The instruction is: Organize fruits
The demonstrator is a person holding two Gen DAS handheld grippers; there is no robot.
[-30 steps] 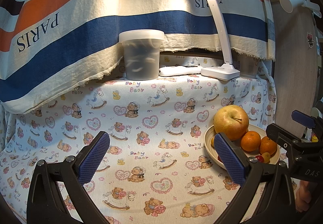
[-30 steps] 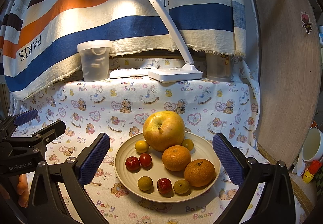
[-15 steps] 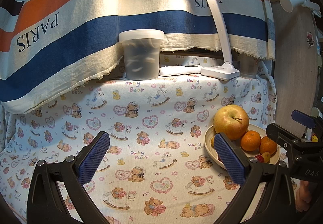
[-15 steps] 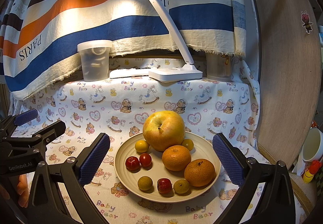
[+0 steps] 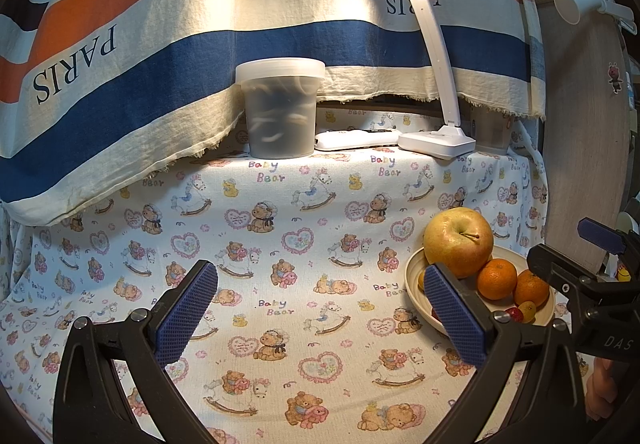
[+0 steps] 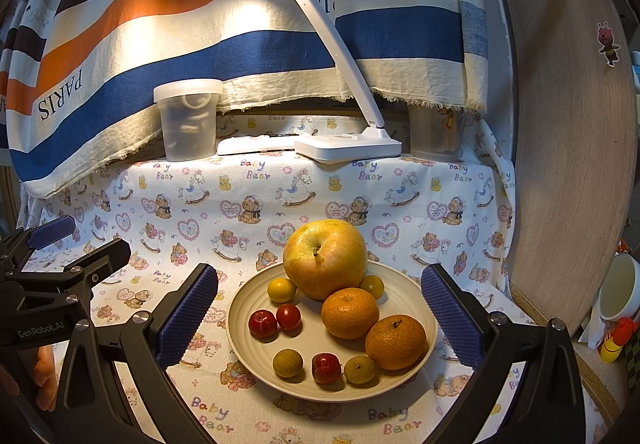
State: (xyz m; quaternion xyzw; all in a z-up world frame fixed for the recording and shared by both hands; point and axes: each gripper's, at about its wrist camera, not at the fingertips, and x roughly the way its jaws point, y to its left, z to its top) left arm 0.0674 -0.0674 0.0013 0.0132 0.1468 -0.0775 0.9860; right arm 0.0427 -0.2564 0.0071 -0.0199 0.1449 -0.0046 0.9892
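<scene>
Right wrist view: my right gripper (image 6: pixel 320 320) hangs with its blue-padded jaws spread wide and empty on either side of the round cream ribbed plate (image 6: pixel 400 380) at the near edge of the table. On the plate, nearest me, lie two small olive-green fruits (image 6: pixel 287 363) with a small red fruit (image 6: pixel 326 367) between them, then two oranges (image 6: pixel 395 342), two more small red fruits (image 6: pixel 263 323) and two small yellow fruits (image 6: pixel 281 289). A large yellow-red apple (image 6: pixel 325 259) sits at the plate's far rim, touching the nearer orange. My left gripper (image 5: pixel 320 318), likewise spread and holding nothing, hovers over the bare bear-print tablecloth (image 5: pixel 288 228) just left of the plate. Along the table's far edge stand a lidded translucent plastic tub (image 6: pixel 189 120), a white remote control (image 6: pixel 260 144), the base of a lit white desk lamp (image 6: pixel 348 148) and a clear plastic cup (image 6: pixel 436 138). A striped blue, orange and cream cloth marked PARIS (image 6: pixel 200 24) hangs behind them.
</scene>
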